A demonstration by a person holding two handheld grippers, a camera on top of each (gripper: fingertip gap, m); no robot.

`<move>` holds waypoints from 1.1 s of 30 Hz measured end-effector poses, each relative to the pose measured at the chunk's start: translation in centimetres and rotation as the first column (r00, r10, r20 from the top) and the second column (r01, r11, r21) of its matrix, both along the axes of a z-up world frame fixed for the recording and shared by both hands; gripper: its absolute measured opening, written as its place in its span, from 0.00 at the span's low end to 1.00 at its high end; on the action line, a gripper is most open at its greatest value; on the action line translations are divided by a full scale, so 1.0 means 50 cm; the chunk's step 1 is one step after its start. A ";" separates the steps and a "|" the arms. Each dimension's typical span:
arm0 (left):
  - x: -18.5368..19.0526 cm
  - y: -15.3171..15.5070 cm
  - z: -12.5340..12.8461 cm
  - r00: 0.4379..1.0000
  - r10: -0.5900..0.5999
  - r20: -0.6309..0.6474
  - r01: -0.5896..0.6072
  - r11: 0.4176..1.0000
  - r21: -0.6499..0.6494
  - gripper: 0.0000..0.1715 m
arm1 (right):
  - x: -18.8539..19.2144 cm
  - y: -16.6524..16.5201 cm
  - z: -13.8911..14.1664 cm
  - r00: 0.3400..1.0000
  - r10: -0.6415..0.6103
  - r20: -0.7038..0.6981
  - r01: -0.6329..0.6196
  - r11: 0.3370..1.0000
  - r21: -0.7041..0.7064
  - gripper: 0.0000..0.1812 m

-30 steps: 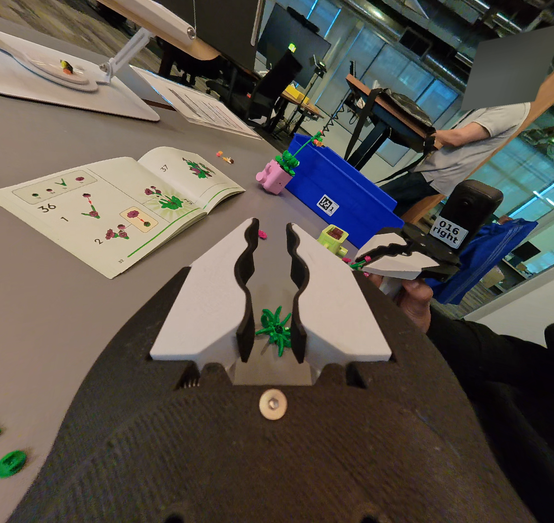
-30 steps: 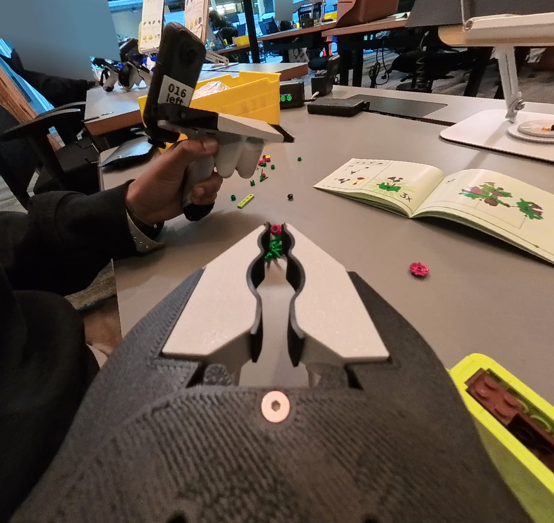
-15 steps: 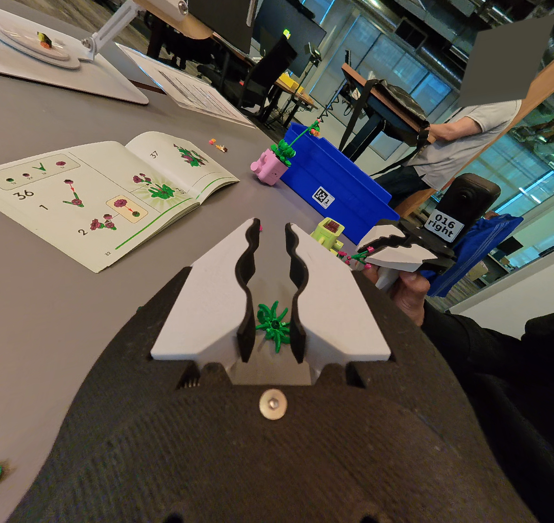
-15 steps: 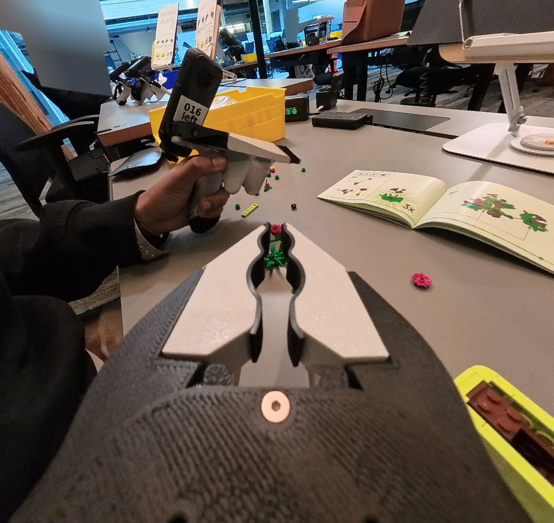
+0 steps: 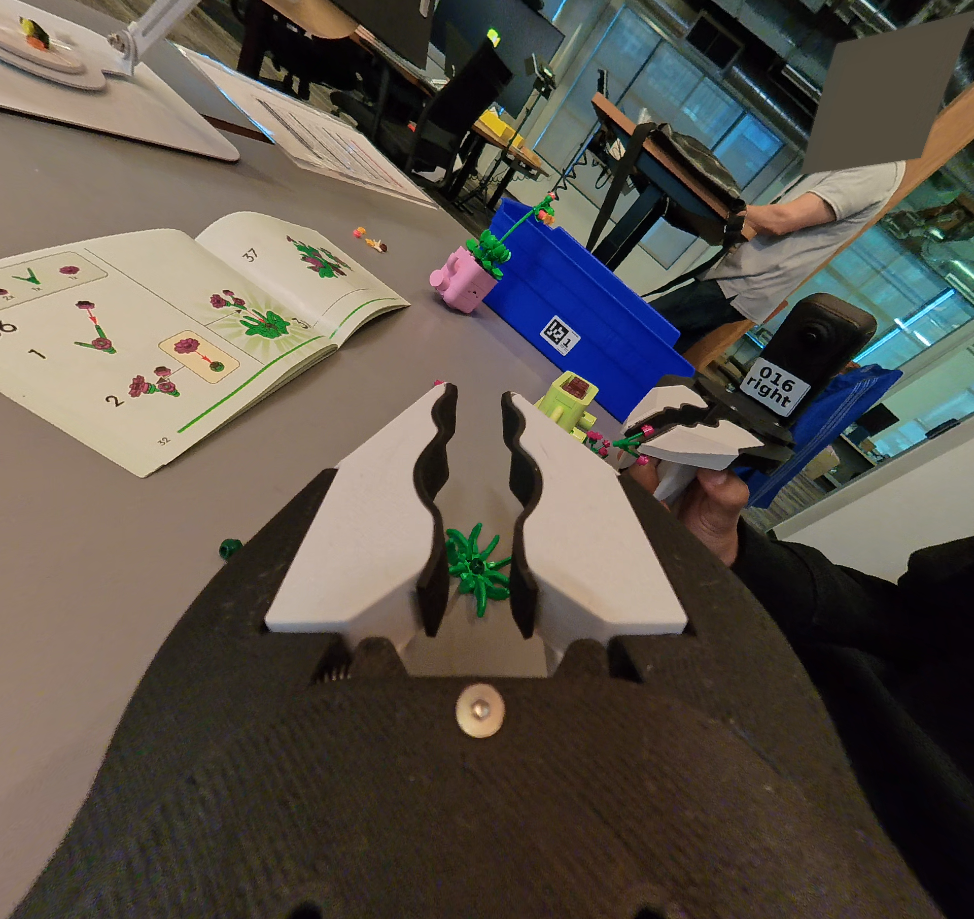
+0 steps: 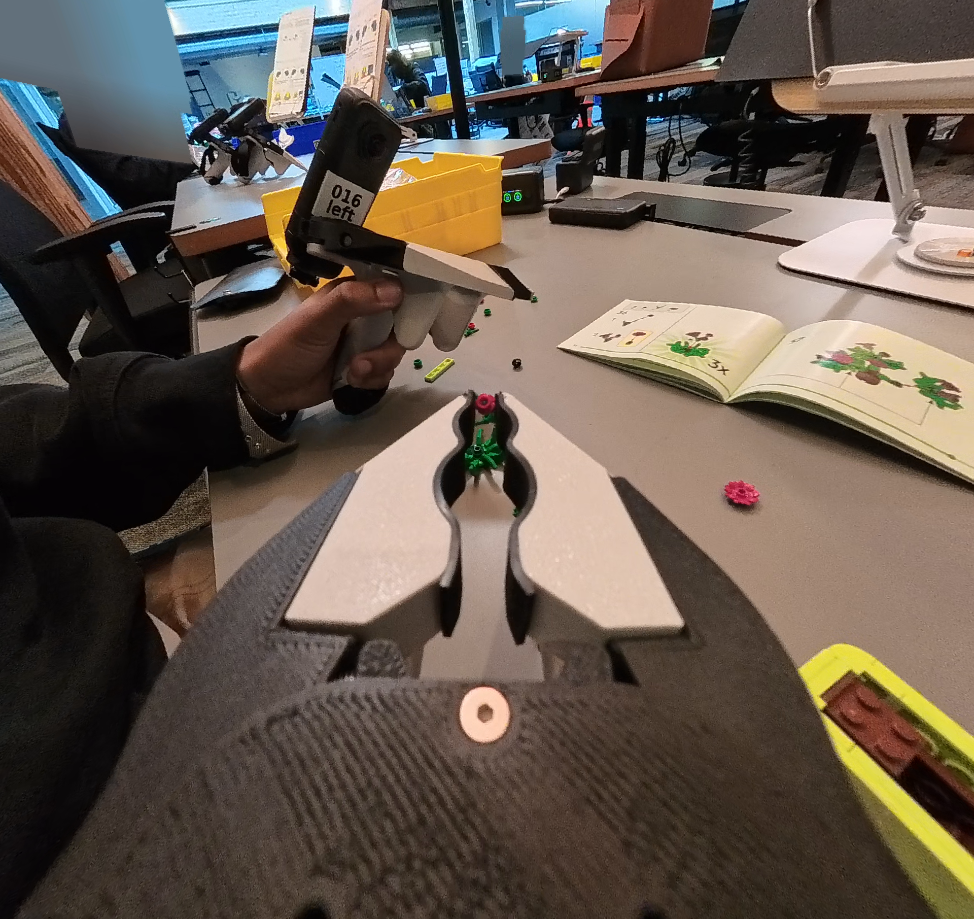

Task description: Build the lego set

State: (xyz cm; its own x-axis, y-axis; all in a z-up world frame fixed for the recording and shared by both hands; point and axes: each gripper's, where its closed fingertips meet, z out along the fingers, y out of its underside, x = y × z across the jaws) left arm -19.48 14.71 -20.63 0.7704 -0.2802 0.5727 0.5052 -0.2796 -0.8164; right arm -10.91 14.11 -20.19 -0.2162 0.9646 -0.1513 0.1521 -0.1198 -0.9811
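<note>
My left gripper [image 5: 478, 398] is held above the grey table [image 5: 132, 551], shut on a green spiky leaf piece [image 5: 477, 569] that sits deep between the pads; the tips stay a little apart. My right gripper [image 6: 484, 401] is shut on a small flower stem [image 6: 480, 451] with green leaves and a pink bloom at the tips. In the left wrist view the right gripper [image 5: 632, 427] is off to the right, beside a lime green pot [image 5: 566, 401]. In the right wrist view the left gripper [image 6: 522, 290] is up and to the left. The open instruction booklet [image 5: 184, 324] lies on the table.
A pink pot with a green plant [image 5: 464, 282] stands by a blue bin [image 5: 580, 303]. A loose pink flower [image 6: 741, 493] and small loose pieces [image 6: 437, 369] lie on the table. A yellow bin [image 6: 421, 198] and a white stand base [image 6: 869, 261] are farther back.
The left gripper has moved forward and toward the right gripper, still holding the leaf piece. The right gripper has held its flower stem and shifted only slightly.
</note>
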 end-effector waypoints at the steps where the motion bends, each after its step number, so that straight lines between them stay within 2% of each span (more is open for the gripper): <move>1: 0.000 0.000 0.000 1.000 0.000 0.001 0.000 1.000 0.000 0.09 | 0.000 0.000 0.001 1.000 -0.001 -0.001 0.001 1.000 0.000 0.02; 14: 0.007 0.002 -0.002 1.000 -0.020 0.007 0.020 1.000 -0.001 0.09 | 0.004 0.003 0.006 1.000 0.001 -0.022 -0.001 1.000 -0.015 0.03; 18: 0.031 0.000 0.008 0.996 -0.086 0.007 0.086 0.996 0.028 0.10 | 0.008 -0.007 0.014 0.999 0.021 -0.047 -0.022 1.000 -0.014 0.03; 20: 0.061 -0.006 0.023 0.985 -0.173 0.014 0.172 0.982 0.074 0.10 | 0.016 -0.027 0.033 0.989 0.097 -0.112 -0.100 0.995 -0.025 0.03; 22: 0.108 -0.023 0.048 0.945 -0.324 0.047 0.314 0.938 0.146 0.10 | 0.029 -0.043 0.055 0.969 0.161 -0.188 -0.172 0.984 -0.046 0.03; 24: 0.155 -0.046 0.071 0.873 -0.480 0.087 0.454 0.865 0.212 0.12 | 0.039 -0.043 0.071 0.954 0.182 -0.239 -0.206 0.975 -0.080 0.03; 26: 0.190 -0.062 0.077 0.811 -0.577 0.101 0.544 0.806 0.232 0.13 | 0.055 -0.044 0.090 0.928 0.220 -0.302 -0.271 0.952 -0.139 0.02; 30: 0.234 -0.076 0.102 0.734 -0.665 0.141 0.609 0.736 0.296 0.12 | 0.078 -0.048 0.120 0.872 0.287 -0.396 -0.399 0.885 -0.239 0.03; 33: 0.254 -0.086 0.120 0.662 -0.723 0.197 0.642 0.683 0.347 0.12 | 0.084 -0.060 0.125 0.848 0.333 -0.412 -0.457 0.854 -0.249 0.02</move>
State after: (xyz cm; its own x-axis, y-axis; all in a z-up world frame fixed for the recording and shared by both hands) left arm -6.76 10.38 -14.64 0.1091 -0.8075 0.5797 0.4699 -0.4720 -0.7460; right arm -6.71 11.09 -13.94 -0.6644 0.6914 -0.2839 -0.0801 -0.4436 -0.8926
